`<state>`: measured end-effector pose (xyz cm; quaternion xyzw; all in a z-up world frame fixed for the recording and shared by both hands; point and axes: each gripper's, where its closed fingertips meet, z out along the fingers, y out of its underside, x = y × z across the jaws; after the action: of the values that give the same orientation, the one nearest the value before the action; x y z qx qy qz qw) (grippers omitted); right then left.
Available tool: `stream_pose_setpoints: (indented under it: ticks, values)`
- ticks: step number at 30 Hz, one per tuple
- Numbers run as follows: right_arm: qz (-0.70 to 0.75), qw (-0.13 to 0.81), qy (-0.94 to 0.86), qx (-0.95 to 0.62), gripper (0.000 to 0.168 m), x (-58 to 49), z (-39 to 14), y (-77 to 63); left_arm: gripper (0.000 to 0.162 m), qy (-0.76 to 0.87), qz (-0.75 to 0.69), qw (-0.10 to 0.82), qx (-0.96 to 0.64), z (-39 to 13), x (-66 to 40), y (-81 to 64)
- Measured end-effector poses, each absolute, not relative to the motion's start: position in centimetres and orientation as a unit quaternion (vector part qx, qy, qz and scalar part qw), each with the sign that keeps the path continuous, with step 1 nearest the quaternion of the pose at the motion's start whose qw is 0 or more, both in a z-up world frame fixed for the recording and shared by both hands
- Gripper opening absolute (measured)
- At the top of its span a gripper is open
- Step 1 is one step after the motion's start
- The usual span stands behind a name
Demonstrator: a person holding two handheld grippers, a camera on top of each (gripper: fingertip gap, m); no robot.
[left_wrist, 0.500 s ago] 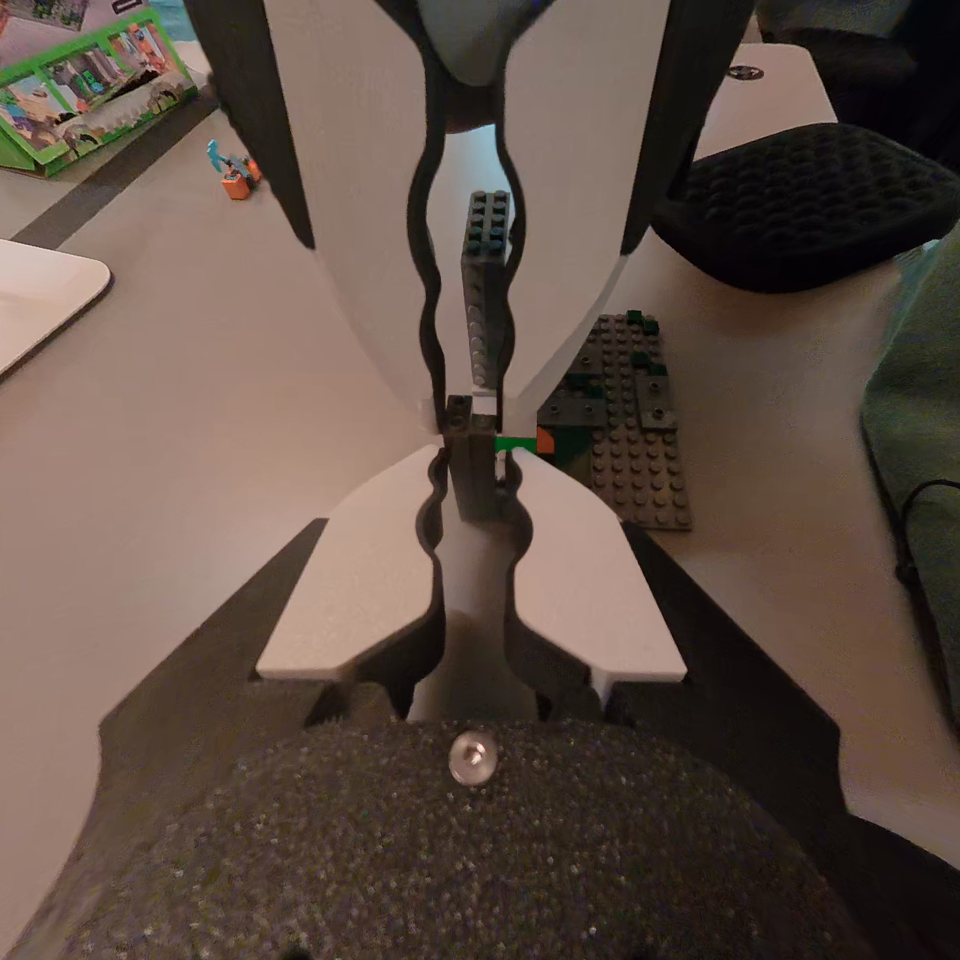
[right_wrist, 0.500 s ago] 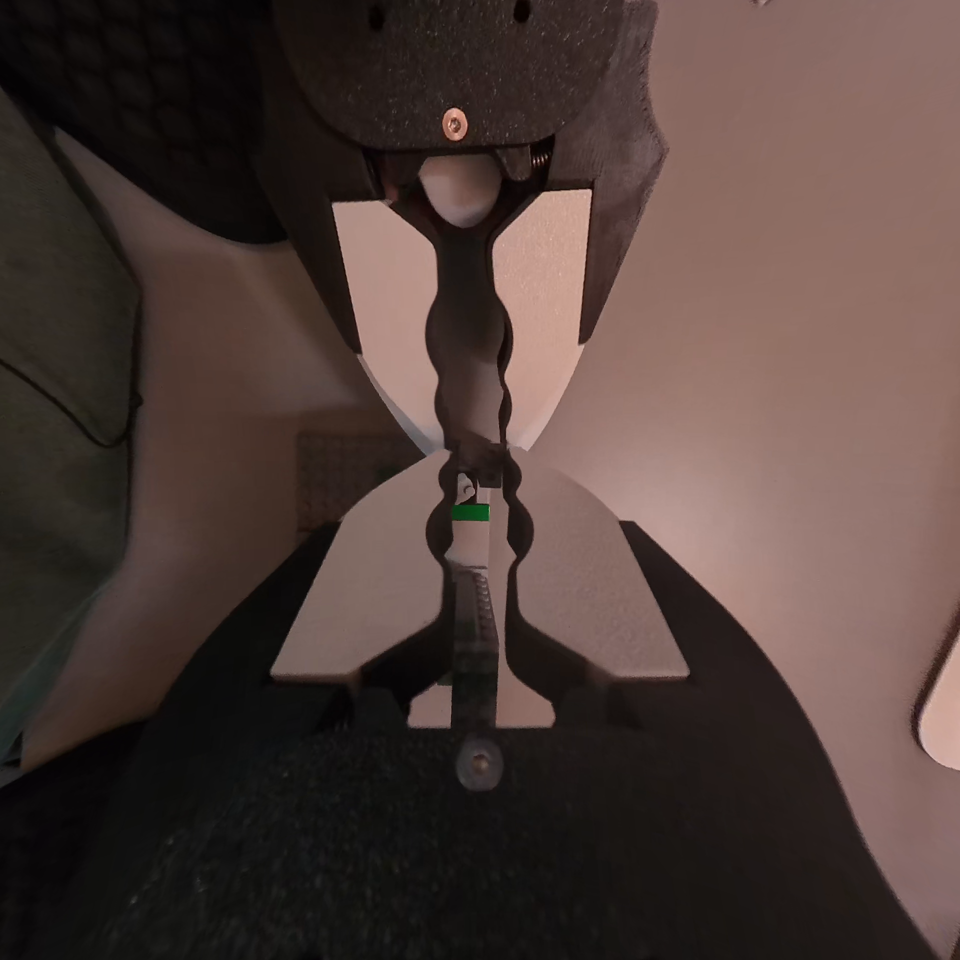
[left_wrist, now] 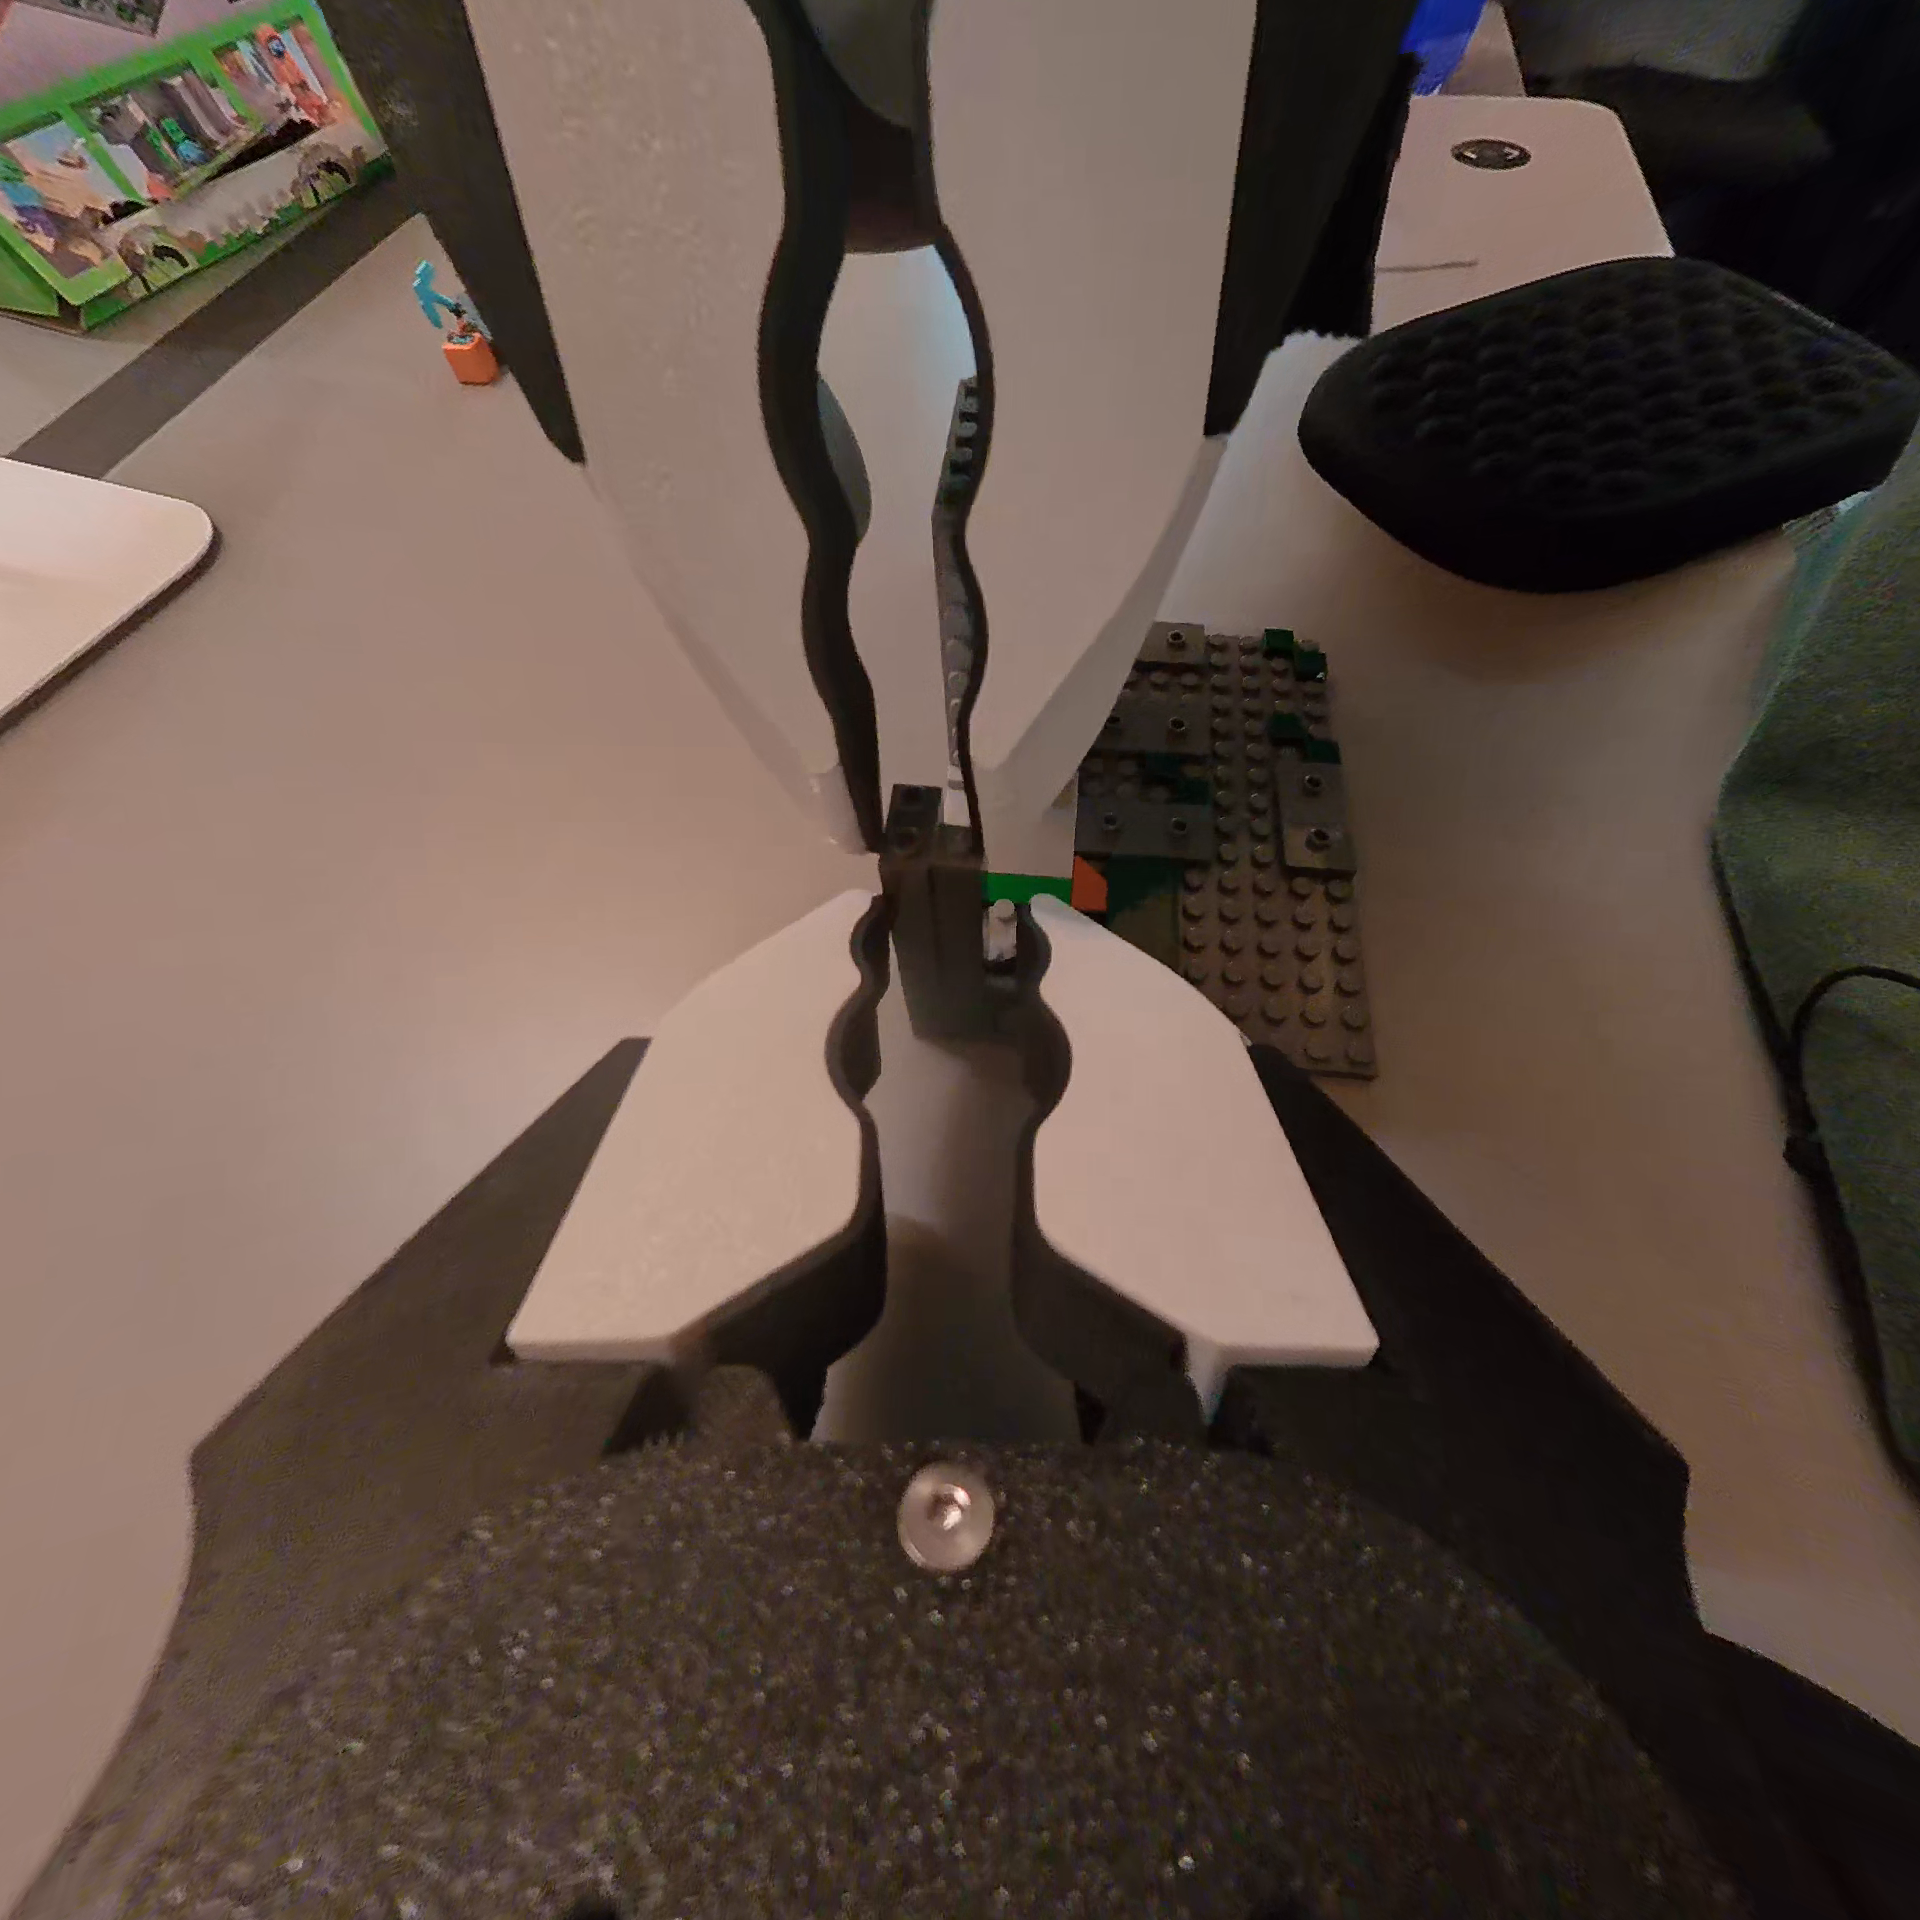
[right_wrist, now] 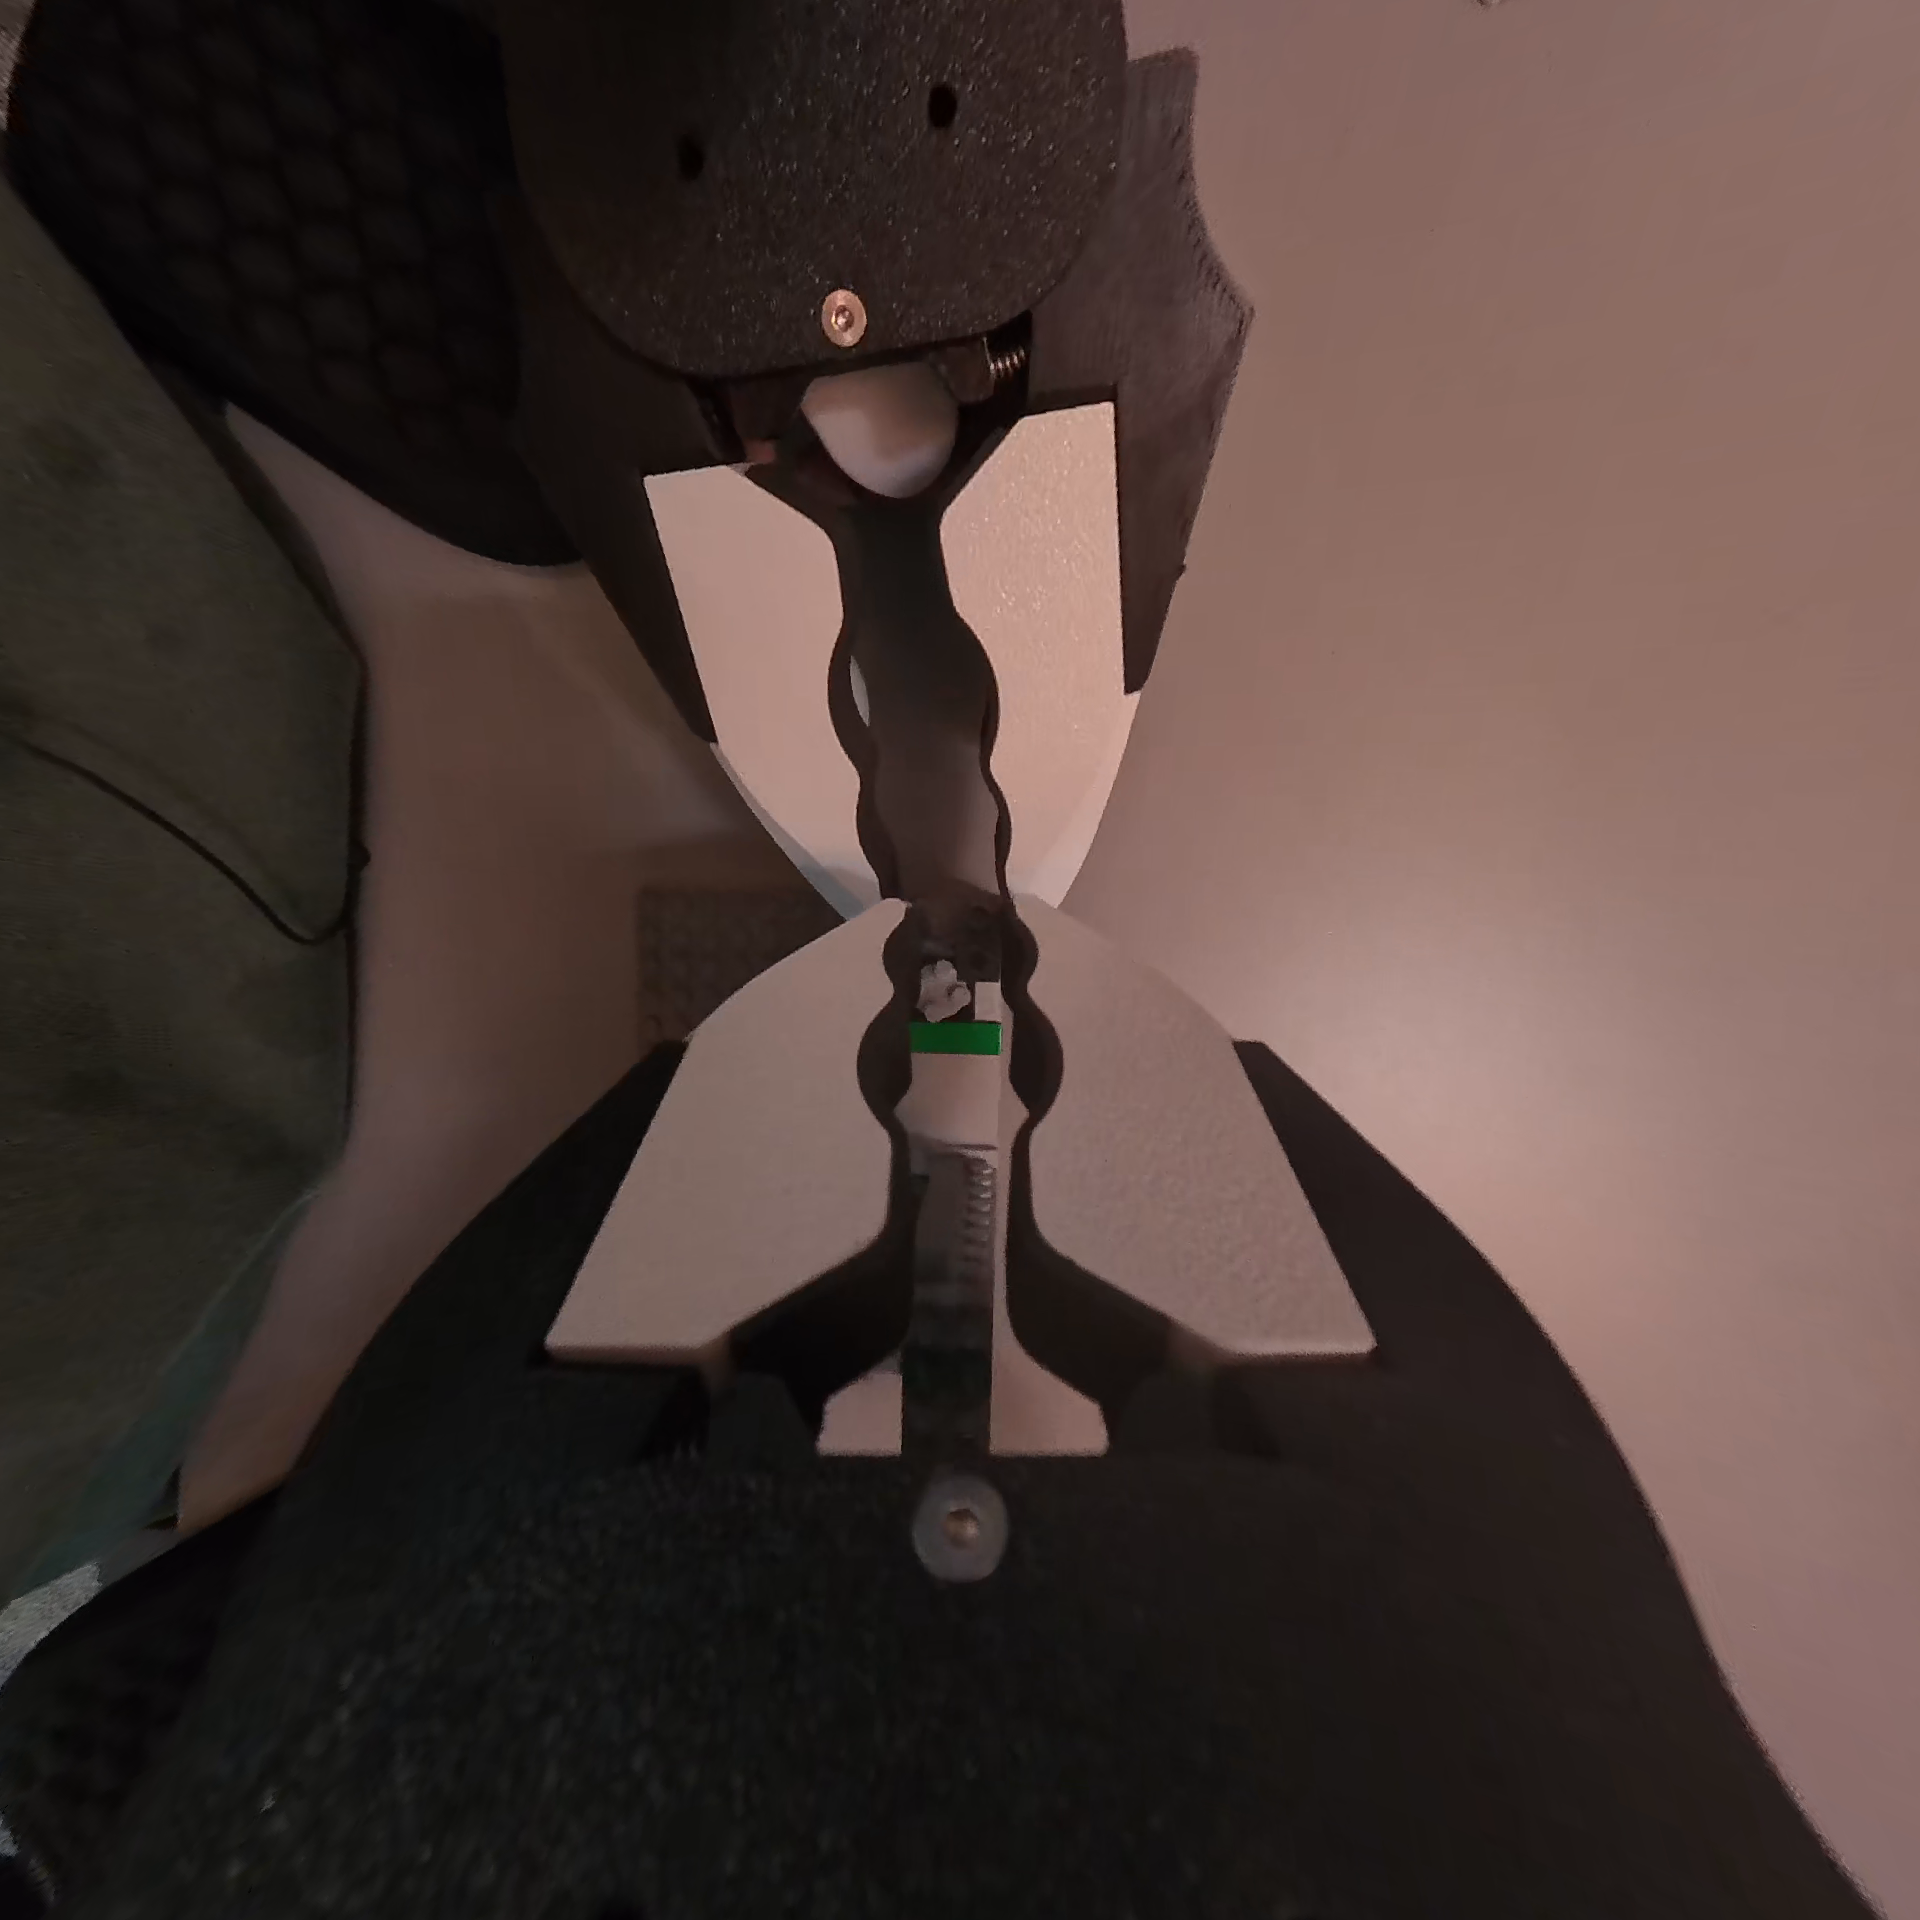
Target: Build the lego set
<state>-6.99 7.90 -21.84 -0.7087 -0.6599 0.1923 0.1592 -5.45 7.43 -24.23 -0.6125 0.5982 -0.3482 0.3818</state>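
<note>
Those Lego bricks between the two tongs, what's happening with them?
A person is building a Lego set with a pair of tongs in each hand, held tip to tip above the table. The left tongs pinch a dark grey brick piece. The right tongs grip a long studded plate that carries a green piece. The two parts meet where the tips touch, so it looks like they are being joined. A bigger grey baseplate with a few pieces on it lies on the table behind.
</note>
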Motion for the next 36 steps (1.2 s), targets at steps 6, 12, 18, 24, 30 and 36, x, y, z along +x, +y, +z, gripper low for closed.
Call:
stream_pose_setpoints:
  ticks: [6, 12, 18, 24, 30, 36]
  values:
    - [0.211, 0.154, -0.646, -0.717, 0.011, -6.90, -21.60, 7.97, 0.022, 0.596, -0.350, 0.383, -0.613, -24.16, -5.51, 7.49]
    - [0.208, 0.143, -0.644, -0.722, 0.012, -6.89, -21.85, 7.96, 0.022, 0.594, -0.351, 0.381, -0.616, -24.19, -5.49, 7.41]
    - [0.200, 0.133, -0.651, -0.720, 0.012, -6.83, -21.88, 7.92, 0.023, 0.594, -0.350, 0.381, -0.616, -24.20, -5.46, 7.36]
    - [0.190, 0.138, -0.659, -0.715, 0.012, -6.89, -21.88, 7.96, 0.021, 0.590, -0.350, 0.381, -0.620, -24.20, -5.48, 7.47]
    - [0.178, 0.153, -0.660, -0.713, 0.007, -6.76, -21.98, 8.08, 0.016, 0.591, -0.347, 0.382, -0.620, -24.27, -5.46, 7.50]
    - [0.209, 0.144, -0.646, -0.720, 0.015, -6.80, -21.78, 7.75, 0.018, 0.592, -0.343, 0.381, -0.622, -24.40, -5.46, 7.55]
